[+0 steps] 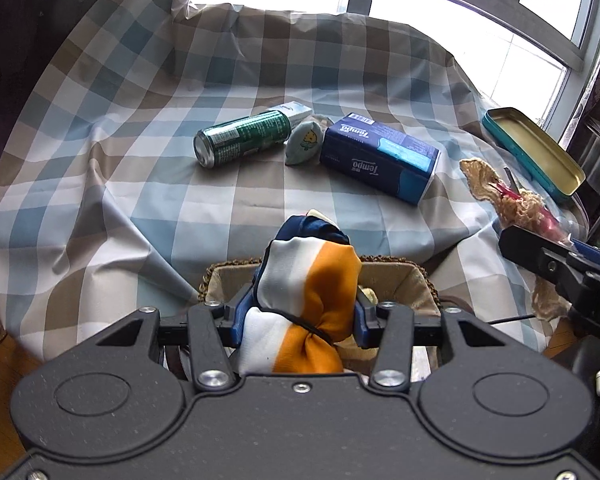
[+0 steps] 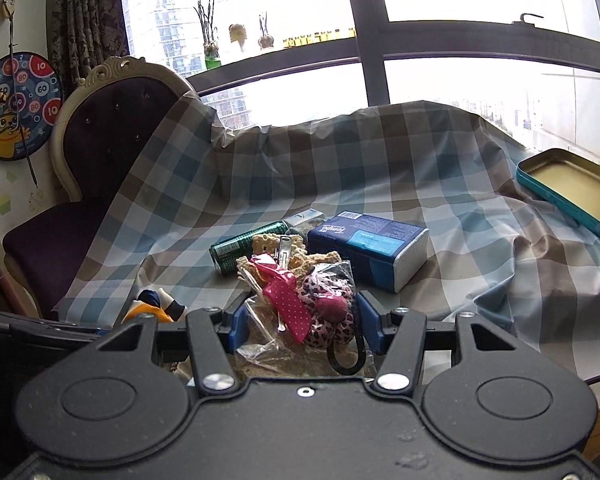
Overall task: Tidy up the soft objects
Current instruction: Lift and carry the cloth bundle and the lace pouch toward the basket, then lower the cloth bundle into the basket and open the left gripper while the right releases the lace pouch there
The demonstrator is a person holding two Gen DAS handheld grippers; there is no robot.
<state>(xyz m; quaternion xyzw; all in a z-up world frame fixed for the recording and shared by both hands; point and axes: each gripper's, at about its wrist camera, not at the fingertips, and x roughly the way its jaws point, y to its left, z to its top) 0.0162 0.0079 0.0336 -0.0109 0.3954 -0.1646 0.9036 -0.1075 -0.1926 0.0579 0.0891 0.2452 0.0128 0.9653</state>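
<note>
My left gripper (image 1: pixel 300 312) is shut on a rolled white, orange and navy cloth bundle (image 1: pixel 312 280), held over a fabric-lined wicker basket (image 1: pixel 412 280) at the table's near edge. My right gripper (image 2: pixel 298 316) is shut on a clear plastic bag of pink hair accessories with beige lace (image 2: pixel 300 300); it also shows at the right of the left wrist view (image 1: pixel 512 200). The cloth bundle shows at lower left of the right wrist view (image 2: pixel 152 308). A small pale green pouch (image 1: pixel 305 142) lies mid-table.
On the checked tablecloth (image 1: pixel 140 200) lie a green can (image 1: pixel 244 138), a blue Tempo tissue pack (image 1: pixel 384 156), a small white box (image 1: pixel 296 110) and an open teal tin (image 1: pixel 536 148). A purple chair (image 2: pixel 100 152) stands at left, windows behind.
</note>
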